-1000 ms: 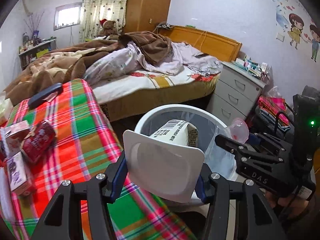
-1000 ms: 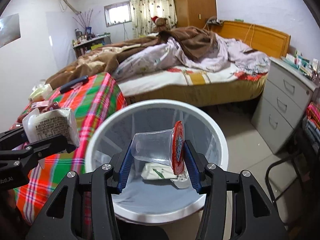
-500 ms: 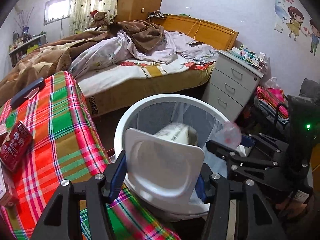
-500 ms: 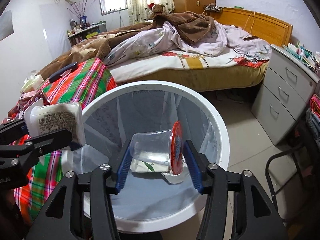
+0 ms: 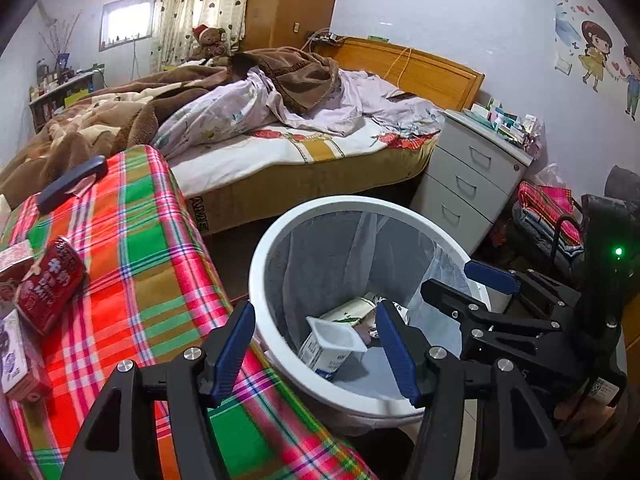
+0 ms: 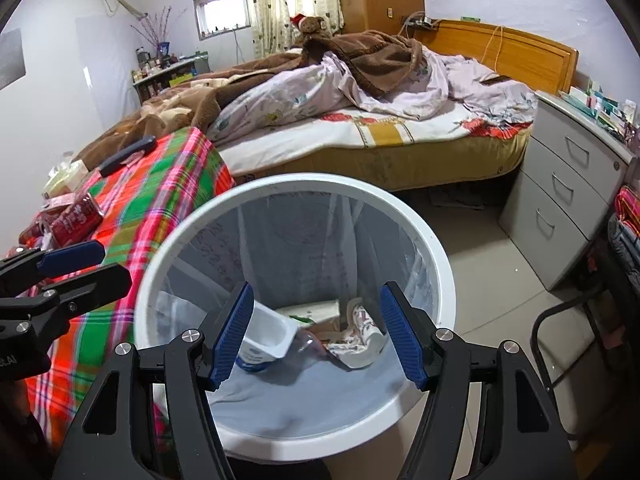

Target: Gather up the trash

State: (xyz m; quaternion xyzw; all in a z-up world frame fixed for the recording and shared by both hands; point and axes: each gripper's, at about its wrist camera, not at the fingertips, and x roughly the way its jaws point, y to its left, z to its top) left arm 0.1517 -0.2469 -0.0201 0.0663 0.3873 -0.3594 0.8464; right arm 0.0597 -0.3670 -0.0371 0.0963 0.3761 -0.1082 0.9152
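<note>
A white cup and other trash are seen lying at the bottom of the lined bin, beside the plaid table. Both the left gripper and the right gripper are held over the bin, fingers spread and empty; the right jaws have just been opening.

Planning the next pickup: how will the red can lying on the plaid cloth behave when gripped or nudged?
The red can lies on its side, so a nudge would probably roll it. Its smooth wall may slip between jaws. It looks dented, hence likely empty, light and easily crushed.
</note>
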